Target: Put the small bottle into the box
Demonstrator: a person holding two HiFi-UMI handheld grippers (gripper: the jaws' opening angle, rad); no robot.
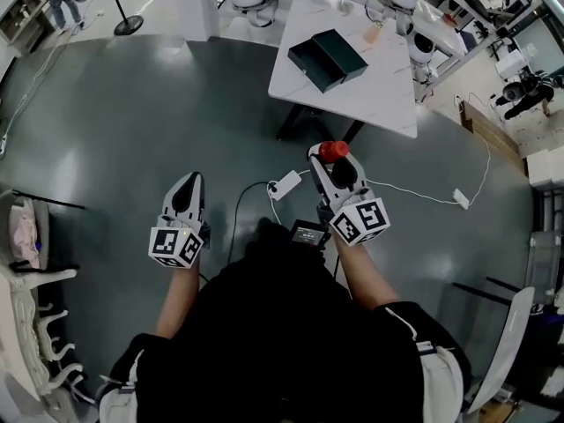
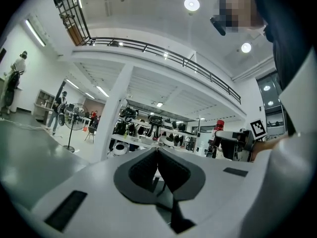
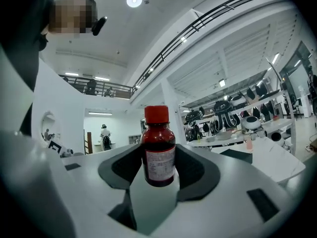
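Your right gripper [image 1: 328, 167] is clamped on the small bottle [image 3: 158, 148], which stands upright between the dark pads. Your left gripper [image 2: 157, 155] has its jaws pressed together on nothing and is held level beside the right one, well apart from it. The step in hand looks like the carry: the dark green box [image 1: 328, 58] lies well ahead of the right gripper's tips, on the white table [image 1: 379, 86], so you have to walk the bottle over before you can lower it. Hold the squeeze firm and the bottle vertical as you go. The pads grip it across the label, with the cap and shoulder standing clear above them, so a tilt could let it pivot. Bring the right gripper in from above the open half of the box. From here it shows as two dark pieces lying side by side, and I can't be sure which is the tray and which the lid, so check once you are close. Set the base down inside before you let the jaws part. The left gripper has nothing to do yet, though it could steady the box if it slides. The bottle itself is small and round, of dark reddish-brown glass or plastic, with a red screw cap and a pale printed label round its middle.
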